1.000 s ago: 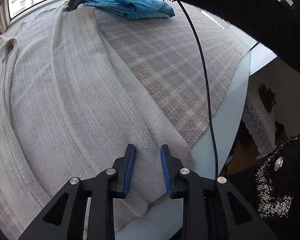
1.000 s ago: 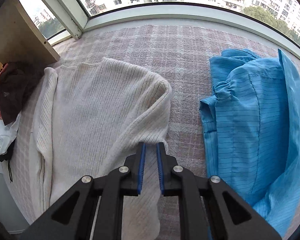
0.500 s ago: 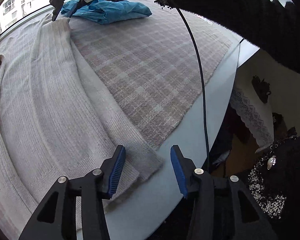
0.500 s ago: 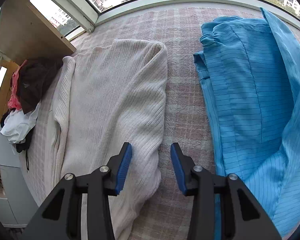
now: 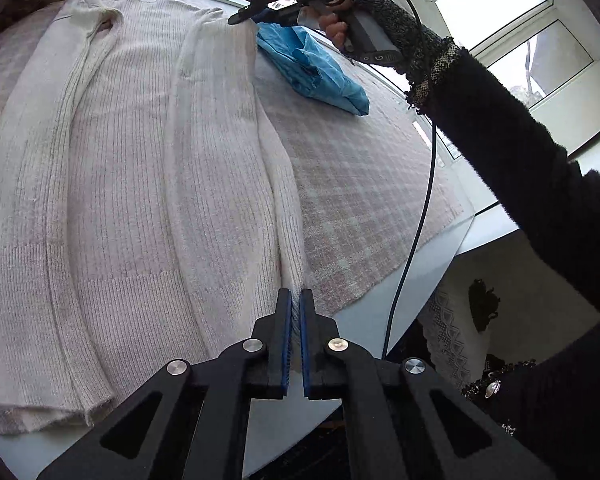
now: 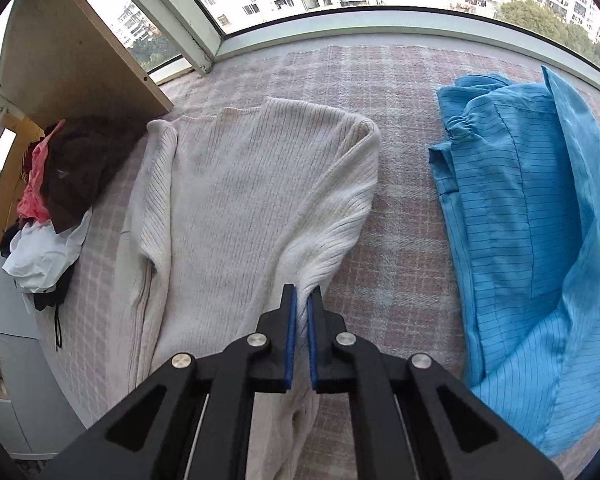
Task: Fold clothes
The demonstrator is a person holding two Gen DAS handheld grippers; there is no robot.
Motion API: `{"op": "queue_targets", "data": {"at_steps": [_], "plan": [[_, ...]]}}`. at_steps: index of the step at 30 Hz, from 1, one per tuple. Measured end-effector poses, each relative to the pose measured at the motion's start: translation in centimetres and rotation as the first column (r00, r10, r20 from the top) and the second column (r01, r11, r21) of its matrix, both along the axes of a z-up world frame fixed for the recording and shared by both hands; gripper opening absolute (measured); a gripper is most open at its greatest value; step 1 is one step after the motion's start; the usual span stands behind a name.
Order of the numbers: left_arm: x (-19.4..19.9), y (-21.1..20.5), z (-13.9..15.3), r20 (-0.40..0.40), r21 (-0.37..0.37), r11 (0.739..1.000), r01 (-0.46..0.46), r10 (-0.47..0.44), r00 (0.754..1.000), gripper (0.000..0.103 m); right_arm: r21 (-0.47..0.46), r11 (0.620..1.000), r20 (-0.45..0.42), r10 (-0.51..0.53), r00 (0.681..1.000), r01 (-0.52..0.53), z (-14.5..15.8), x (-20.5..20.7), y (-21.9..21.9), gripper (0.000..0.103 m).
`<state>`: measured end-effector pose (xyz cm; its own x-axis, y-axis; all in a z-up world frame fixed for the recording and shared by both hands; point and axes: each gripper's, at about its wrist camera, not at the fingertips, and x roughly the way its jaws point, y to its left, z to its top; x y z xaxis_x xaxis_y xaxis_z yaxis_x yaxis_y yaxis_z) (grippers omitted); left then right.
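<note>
A cream ribbed sweater (image 5: 132,184) lies flat on a pink checked cloth (image 5: 352,200), its right sleeve folded in along the body. My left gripper (image 5: 295,300) is shut on the sweater's right edge near the hem, and the knit rises into its blue pads. My right gripper (image 6: 302,300) is shut on the same right edge below the shoulder of the sweater (image 6: 236,208). In the left wrist view the right gripper (image 5: 256,16) shows at the far end, held by a hand in a dark sleeve.
A blue striped garment (image 6: 540,232) lies to the right of the sweater, seen also as a blue bundle (image 5: 316,68). A heap of dark, pink and white clothes (image 6: 56,200) sits at the left under a wooden board. The table's edge (image 5: 420,276) runs close on the right.
Both grippers opened wide half a second ago beside the sweater's right edge and have now closed on it. The edge lifts slightly into both sets of pads.
</note>
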<state>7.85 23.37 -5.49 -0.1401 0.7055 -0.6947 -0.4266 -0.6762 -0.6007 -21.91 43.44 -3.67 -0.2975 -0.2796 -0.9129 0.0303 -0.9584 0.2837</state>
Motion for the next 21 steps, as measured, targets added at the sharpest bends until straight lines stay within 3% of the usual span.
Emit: {"op": "queue_targets", "data": {"at_steps": [6,11,15,19,21], "plan": [[1.1,-3.5,-0.7,0.012,0.005,0.993,-0.115,0.115,0.993,0.003,0.070,0.993,-0.021,0.093,0.995,-0.091,1.1,-1.5,-7.1,0.005],[1.6,-6.1,-1.4,0.022,-0.006,0.980,-0.197,0.197,0.980,0.003,0.106,0.985,0.015,0.135,0.991,-0.136,-1.5,-3.7,-11.9,0.005],[1.3,-7.0,-2.9,0.066,-0.044,0.977,-0.210,0.213,0.975,0.003,0.149,0.966,0.084,0.198,0.977,-0.209,-4.5,-4.5,-14.8,0.011],[1.7,-7.3,-2.5,0.074,-0.062,0.977,-0.203,0.207,0.976,0.004,0.068,0.973,0.058,0.215,0.975,-0.219,-1.8,-3.8,-14.1,0.018],[1.9,-7.4,-1.2,0.046,-0.064,0.980,-0.187,0.190,0.981,0.006,0.004,0.979,-0.004,0.202,0.979,-0.202,0.9,-2.7,-12.2,0.022]]}}
